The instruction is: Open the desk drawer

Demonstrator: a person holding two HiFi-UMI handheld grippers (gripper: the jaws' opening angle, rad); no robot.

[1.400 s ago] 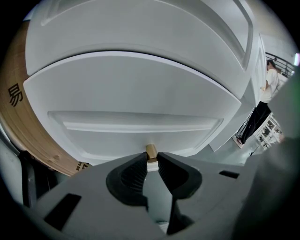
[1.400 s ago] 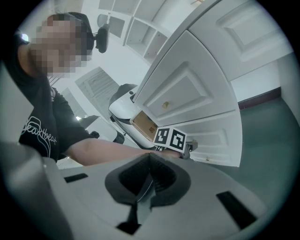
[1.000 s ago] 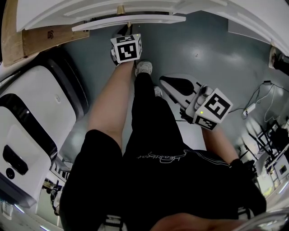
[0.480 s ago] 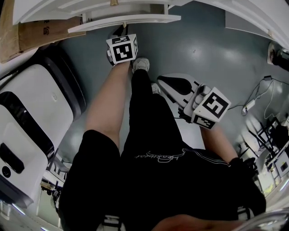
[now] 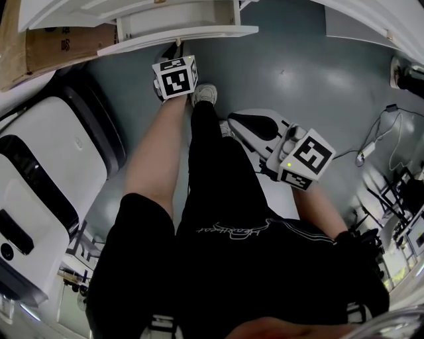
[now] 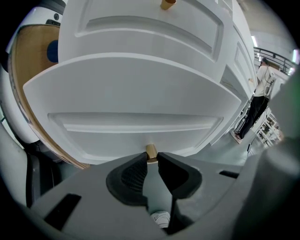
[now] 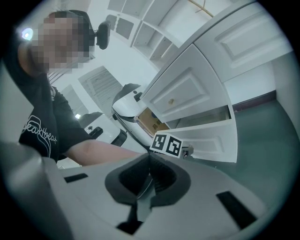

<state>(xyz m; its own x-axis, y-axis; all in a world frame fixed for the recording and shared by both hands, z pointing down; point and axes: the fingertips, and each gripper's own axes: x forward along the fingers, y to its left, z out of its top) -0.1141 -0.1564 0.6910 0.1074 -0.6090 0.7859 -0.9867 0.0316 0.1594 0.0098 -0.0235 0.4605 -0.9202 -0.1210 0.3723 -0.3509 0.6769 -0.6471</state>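
The white desk drawer [image 5: 177, 25] at the top of the head view stands pulled out of the cabinet. Its panelled front [image 6: 136, 108] fills the left gripper view, with a small brass knob [image 6: 151, 151] at its lower middle. My left gripper [image 6: 152, 159] is shut on that knob, its dark pads pinching it from both sides. In the head view only its marker cube [image 5: 175, 76] shows, just below the drawer front. My right gripper [image 7: 150, 161] hangs apart at the right, shut with nothing in it. Its view shows the open drawer [image 7: 211, 133] from the side.
A second, closed drawer with its own knob [image 6: 168, 3] sits above. A cardboard box [image 5: 59, 43] and a large white machine [image 5: 46, 179] stand at the left. Cables [image 5: 377, 145] lie on the grey floor at the right. My legs and shoe [image 5: 207, 94] are under the drawer.
The drawer has slid further out of the cabinet, and more of its inside shows. My left gripper came back with the knob. The right gripper drifted the same way.
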